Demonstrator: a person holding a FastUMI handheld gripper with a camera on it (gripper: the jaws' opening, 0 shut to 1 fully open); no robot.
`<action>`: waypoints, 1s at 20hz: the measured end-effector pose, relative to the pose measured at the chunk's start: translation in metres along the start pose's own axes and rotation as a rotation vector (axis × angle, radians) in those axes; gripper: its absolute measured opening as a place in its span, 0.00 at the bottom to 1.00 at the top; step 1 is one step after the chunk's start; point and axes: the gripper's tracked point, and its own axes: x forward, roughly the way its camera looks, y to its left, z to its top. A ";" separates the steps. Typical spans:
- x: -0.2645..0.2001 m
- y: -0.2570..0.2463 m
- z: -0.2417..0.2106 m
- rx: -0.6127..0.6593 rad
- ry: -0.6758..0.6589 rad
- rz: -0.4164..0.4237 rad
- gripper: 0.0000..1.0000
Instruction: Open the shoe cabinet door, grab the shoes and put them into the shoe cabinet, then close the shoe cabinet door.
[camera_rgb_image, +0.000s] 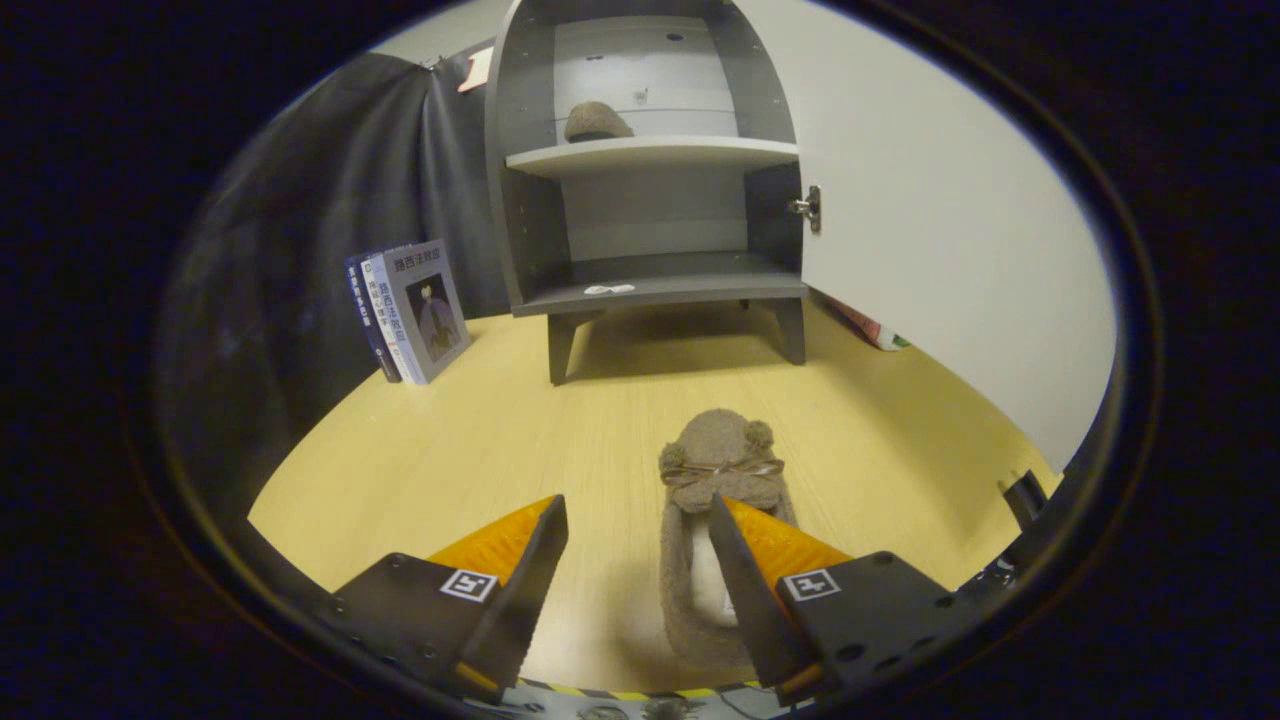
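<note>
With the shoe cabinet (650, 200) open and one slipper (597, 122) shelved, my hand-held gripper (638, 560) gapes empty over the second slipper (722, 470).

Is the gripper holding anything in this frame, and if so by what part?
Nothing is held. The gripper is open; the slipper lies on the floor by one finger, not clamped.
</note>
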 end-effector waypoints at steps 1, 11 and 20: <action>0.004 -0.002 -0.006 0.000 0.015 0.000 0.88; 0.024 -0.014 -0.029 -0.114 0.161 -0.031 0.59; 0.028 -0.019 -0.032 -0.169 0.204 -0.043 0.27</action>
